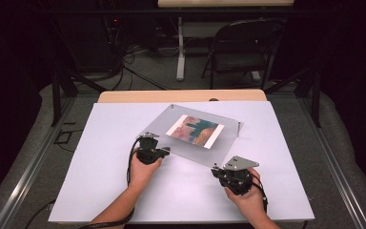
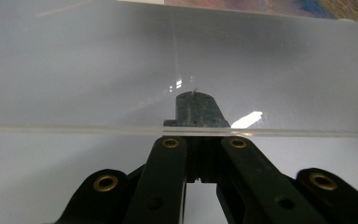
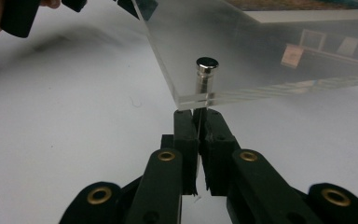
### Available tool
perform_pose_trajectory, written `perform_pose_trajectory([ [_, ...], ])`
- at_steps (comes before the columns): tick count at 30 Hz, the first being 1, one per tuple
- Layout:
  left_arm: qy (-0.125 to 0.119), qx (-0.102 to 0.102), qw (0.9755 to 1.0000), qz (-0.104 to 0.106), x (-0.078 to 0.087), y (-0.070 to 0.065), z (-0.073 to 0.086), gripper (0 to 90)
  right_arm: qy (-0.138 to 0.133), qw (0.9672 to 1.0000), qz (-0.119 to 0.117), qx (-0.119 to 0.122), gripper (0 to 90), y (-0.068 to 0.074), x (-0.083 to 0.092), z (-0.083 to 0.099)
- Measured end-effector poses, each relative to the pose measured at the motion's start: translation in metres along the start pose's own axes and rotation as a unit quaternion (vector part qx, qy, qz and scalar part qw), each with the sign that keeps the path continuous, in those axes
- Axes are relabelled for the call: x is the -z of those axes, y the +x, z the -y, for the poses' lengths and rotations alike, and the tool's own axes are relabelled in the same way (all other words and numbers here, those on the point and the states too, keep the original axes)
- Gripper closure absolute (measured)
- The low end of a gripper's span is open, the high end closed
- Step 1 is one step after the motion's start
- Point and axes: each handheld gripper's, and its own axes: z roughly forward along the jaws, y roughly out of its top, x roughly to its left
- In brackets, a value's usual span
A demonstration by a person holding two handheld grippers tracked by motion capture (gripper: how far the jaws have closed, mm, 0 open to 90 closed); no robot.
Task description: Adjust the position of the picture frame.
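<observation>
Both forearms come in from the near edge of the white desk (image 1: 100, 191). The left claw (image 1: 148, 141) is clamped on the near left edge of the clear acrylic frame (image 1: 171, 136), palm wrapped behind it. The right claw (image 1: 217, 168) is closed just beneath the frame's near corner, below a metal standoff (image 3: 206, 74). The frame holds a colourful print (image 1: 195, 130) and sits tilted mid-desk
</observation>
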Motion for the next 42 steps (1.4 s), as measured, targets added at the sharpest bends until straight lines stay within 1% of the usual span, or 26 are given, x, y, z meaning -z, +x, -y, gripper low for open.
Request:
perform_pose_trajectory([
  [2,-0.005,0.006,1.0,0.004,-0.001,0.003,-0.003,90.0,-0.001,1.0,-0.001,-0.006,85.7,0.002,0.0,-0.001],
  [5,-0.007,0.009,0.9999,0.003,-0.001,0.006,-0.005,90.0,-0.002,0.9999,-0.003,-0.013,85.7,0.005,-0.002,-0.002],
  [7,-0.01,0.017,0.9998,0.0,0.0,0.011,-0.006,90.0,-0.004,0.9998,-0.006,-0.016,85.7,0.009,-0.005,-0.005],
  [8,-0.011,0.023,0.9997,-0.004,0.002,0.017,-0.005,90.0,-0.003,0.9998,-0.013,-0.015,85.7,0.015,-0.01,-0.007],
  [12,-0.011,0.034,0.9993,-0.013,0.006,0.026,0.0,90.0,0.002,0.9992,-0.041,-0.003,85.7,0.027,-0.021,-0.012],
  [14,-0.01,0.035,0.9992,-0.017,0.008,0.028,0.002,90.0,0.006,0.9985,-0.054,0.005,85.7,0.035,-0.028,-0.014],
  [18,-0.019,0.046,0.9984,-0.028,0.025,0.036,0.013,90.0,0.012,0.9966,-0.079,0.018,85.7,0.048,-0.042,-0.019],
  [19,-0.019,0.046,0.9984,-0.028,0.025,0.036,0.013,90.0,0.013,0.9962,-0.084,0.021,85.7,0.05,-0.046,-0.019],
  [20,-0.027,0.053,0.9977,-0.032,0.034,0.039,0.019,90.0,0.015,0.9957,-0.088,0.025,85.7,0.053,-0.05,-0.02],
  [21,-0.027,0.053,0.9977,-0.032,0.034,0.039,0.019,90.0,0.015,0.9957,-0.088,0.025,85.7,0.053,-0.05,-0.02],
  [22,-0.033,0.06,0.9971,-0.033,0.043,0.041,0.025,89.7,0.019,0.9948,-0.094,0.033,85.6,0.057,-0.058,-0.021],
  [23,-0.033,0.06,0.9971,-0.033,0.043,0.041,0.025,88.9,0.019,0.9948,-0.094,0.033,85.6,0.057,-0.058,-0.021],
  [24,-0.039,0.063,0.9967,-0.031,0.051,0.04,0.032,87.7,0.028,0.9938,-0.098,0.044,85.6,0.061,-0.066,-0.02],
  [25,-0.039,0.063,0.9967,-0.031,0.051,0.04,0.032,86.9,0.033,0.9933,-0.1,0.048,85.5,0.063,-0.07,-0.019],
  [28,-0.045,0.062,0.9967,-0.028,0.061,0.035,0.04,85.2,0.037,0.9928,-0.099,0.056,85.5,0.067,-0.075,-0.018],
  [29,-0.047,0.055,0.9971,-0.026,0.065,0.029,0.045,82.3,0.039,0.9924,-0.105,0.052,85.0,0.067,-0.076,-0.02],
  [31,-0.048,0.052,0.9972,-0.023,0.066,0.026,0.048,80.3,0.042,0.992,-0.109,0.05,84.5,0.065,-0.077,-0.02],
  [32,-0.044,0.041,0.998,-0.02,0.068,0.018,0.054,76.1,0.042,0.991,-0.123,0.034,82.4,0.061,-0.077,-0.019],
  [33,-0.042,0.033,0.9984,-0.018,0.068,0.014,0.057,73.2,0.041,0.9905,-0.129,0.027,79.9,0.059,-0.076,-0.019],
  [34,-0.04,0.026,0.9988,-0.015,0.069,0.01,0.06,70.1,0.044,0.9898,-0.133,0.027,74.8,0.058,-0.074,-0.019],
  [35,-0.04,0.026,0.9988,-0.015,0.069,0.01,0.06,66.8,0.044,0.9898,-0.133,0.027,74.8,0.058,-0.074,-0.019],
  [36,-0.039,0.021,0.9989,-0.012,0.069,0.006,0.063,63.0,0.046,0.9891,-0.135,0.034,64.1,0.055,-0.069,-0.018],
  [37,-0.035,0.011,0.9993,-0.009,0.069,-0.002,0.068,60.5,0.041,0.9891,-0.137,0.035,61.3,0.054,-0.066,-0.016],
  [39,-0.033,0.0,0.9994,-0.008,0.069,-0.008,0.072,56.9,0.043,0.9889,-0.138,0.035,58.4,0.051,-0.058,-0.012],
  [41,-0.031,-0.004,0.9995,-0.006,0.069,-0.014,0.075,53.7,0.039,0.9894,-0.133,0.042,55.9,0.048,-0.05,-0.009],
  [42,-0.031,-0.004,0.9995,-0.006,0.069,-0.014,0.075,52.7,0.037,0.9898,-0.129,0.047,55.1,0.047,-0.045,-0.007],
])
